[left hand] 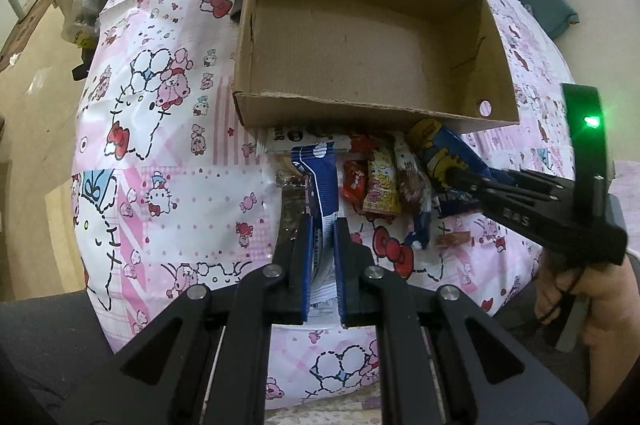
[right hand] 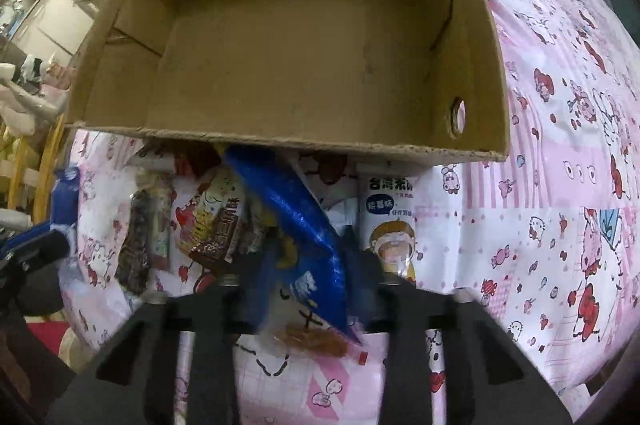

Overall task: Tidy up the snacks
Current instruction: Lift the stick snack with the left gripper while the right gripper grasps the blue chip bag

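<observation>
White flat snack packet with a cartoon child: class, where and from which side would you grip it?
Probably from above, pinching the white flat snack packet across its narrow width at mid-length: it lies flat, its far end reaches the brown cardboard box, bare pink tablecloth frees its right edge.

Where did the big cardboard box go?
The cardboard box sits open on the pink cartoon tablecloth, filling the upper middle of both wrist views, just behind the pile of snack packets.
</observation>
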A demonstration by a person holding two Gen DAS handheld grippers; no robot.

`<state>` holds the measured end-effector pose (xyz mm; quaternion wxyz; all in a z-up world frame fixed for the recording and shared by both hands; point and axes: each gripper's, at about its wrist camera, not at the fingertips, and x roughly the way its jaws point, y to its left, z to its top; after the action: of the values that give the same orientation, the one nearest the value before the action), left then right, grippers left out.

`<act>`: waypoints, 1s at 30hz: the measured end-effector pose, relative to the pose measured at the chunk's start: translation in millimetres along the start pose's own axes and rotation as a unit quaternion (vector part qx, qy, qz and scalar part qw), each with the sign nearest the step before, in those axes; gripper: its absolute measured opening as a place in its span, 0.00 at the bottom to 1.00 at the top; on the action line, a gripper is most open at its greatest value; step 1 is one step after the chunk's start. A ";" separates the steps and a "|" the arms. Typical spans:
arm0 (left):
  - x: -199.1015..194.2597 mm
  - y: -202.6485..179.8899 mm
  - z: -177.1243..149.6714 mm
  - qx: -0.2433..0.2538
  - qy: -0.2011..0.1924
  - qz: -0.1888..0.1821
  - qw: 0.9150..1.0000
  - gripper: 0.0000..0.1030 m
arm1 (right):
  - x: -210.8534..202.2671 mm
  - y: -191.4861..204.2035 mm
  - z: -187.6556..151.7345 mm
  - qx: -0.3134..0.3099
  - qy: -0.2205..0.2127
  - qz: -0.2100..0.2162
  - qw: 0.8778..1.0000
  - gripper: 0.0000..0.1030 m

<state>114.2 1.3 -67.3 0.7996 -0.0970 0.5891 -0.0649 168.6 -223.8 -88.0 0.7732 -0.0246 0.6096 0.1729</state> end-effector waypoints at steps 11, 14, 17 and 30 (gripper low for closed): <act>-2.0 1.1 -2.0 0.006 -0.008 0.015 1.000 0.07 | -66.0 -6.5 -28.7 0.018 -0.053 0.040 0.998 0.16; -4.1 0.4 -2.0 0.008 -0.015 0.020 1.000 0.07 | -82.4 -13.7 -36.5 0.033 -0.070 0.065 0.995 0.16; -11.3 -1.8 -2.7 0.014 -0.028 0.026 0.999 0.07 | -96.7 -20.9 -43.4 0.056 -0.092 0.097 0.990 0.16; -69.0 -14.0 43.5 0.020 -0.110 0.020 0.994 0.07 | -125.7 -40.9 -29.0 0.102 -0.178 0.180 0.962 0.16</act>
<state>135.3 6.2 12.6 0.8622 -0.0757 0.4983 -0.0498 128.9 -299.3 17.1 0.8236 0.1959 0.4709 0.2481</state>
